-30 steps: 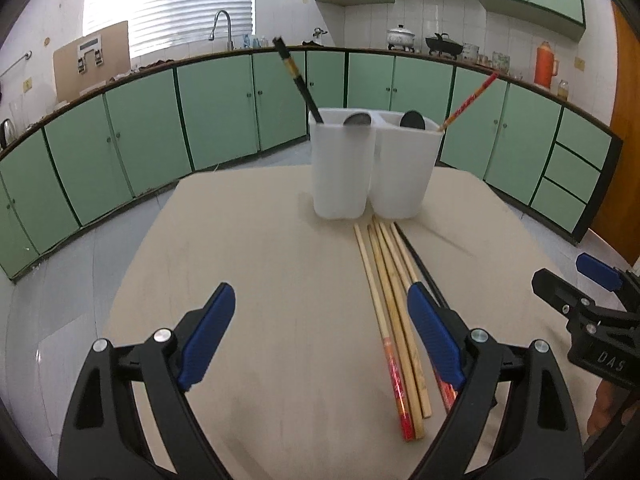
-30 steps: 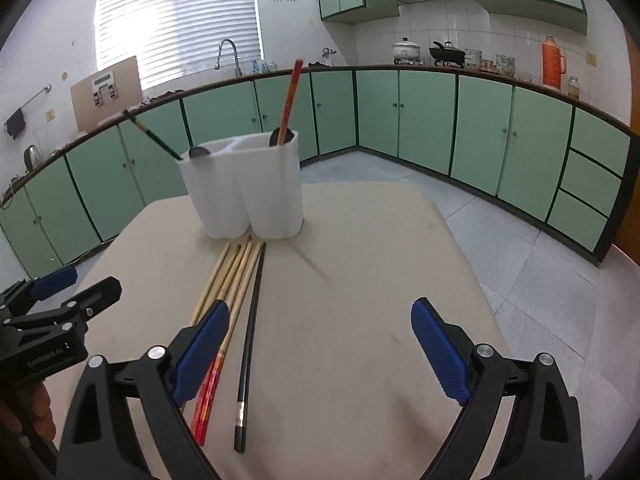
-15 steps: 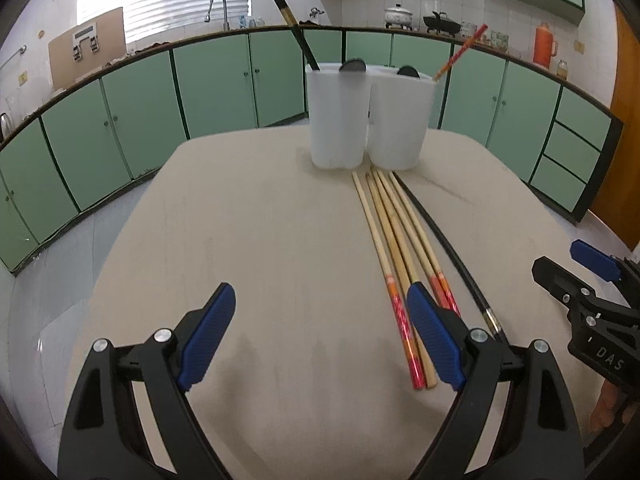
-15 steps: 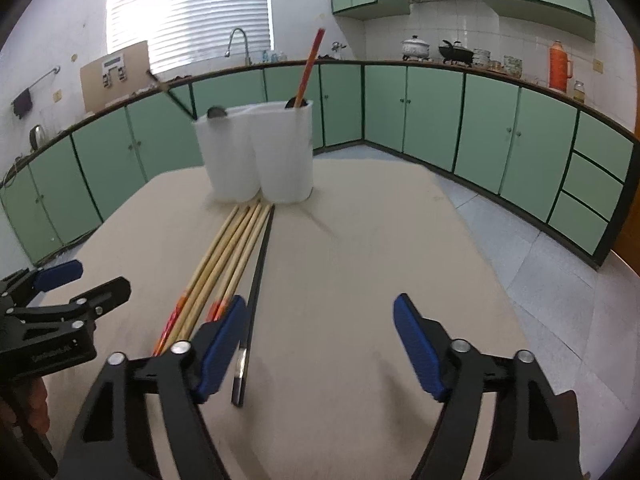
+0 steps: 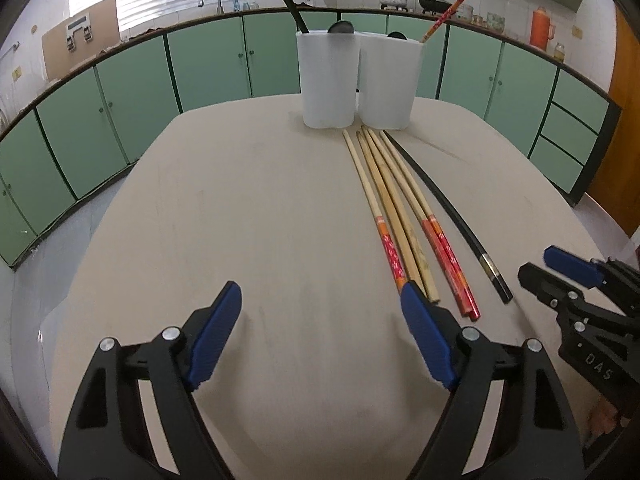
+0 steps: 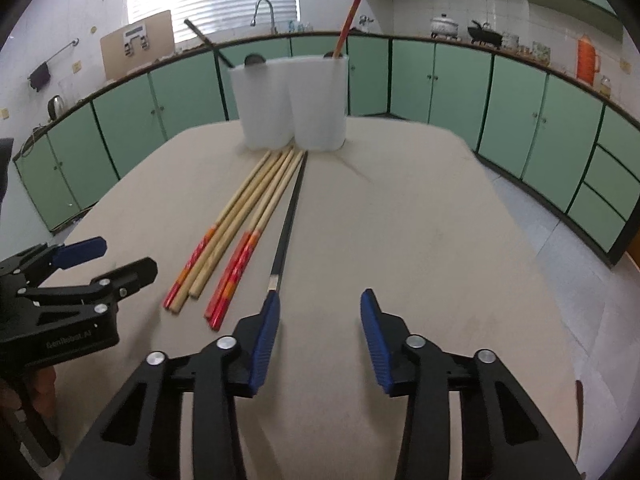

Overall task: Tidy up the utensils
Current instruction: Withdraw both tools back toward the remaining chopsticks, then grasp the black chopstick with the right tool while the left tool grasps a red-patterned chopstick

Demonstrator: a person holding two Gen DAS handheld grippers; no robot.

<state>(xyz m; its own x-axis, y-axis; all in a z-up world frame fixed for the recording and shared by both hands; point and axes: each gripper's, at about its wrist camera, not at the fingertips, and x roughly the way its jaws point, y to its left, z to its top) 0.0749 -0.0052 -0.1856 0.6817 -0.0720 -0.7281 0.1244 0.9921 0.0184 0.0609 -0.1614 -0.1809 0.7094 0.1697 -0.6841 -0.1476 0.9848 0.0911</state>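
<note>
Both tools have pulled back from the white holder (image 5: 358,80) and dropped low over the counter (image 5: 260,220), and the right tool (image 6: 318,334) has narrowed its gap, empty, its left pad right at the black chopstick (image 6: 289,216). The left tool (image 5: 320,340) gapes wide, holding nothing. Five loose chopsticks (image 5: 394,208) fan out from the holder's base; a pickup looks imminent.

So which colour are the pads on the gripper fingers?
Blue, on black frames; the left gripper's pads show it best in the left wrist view.
</note>
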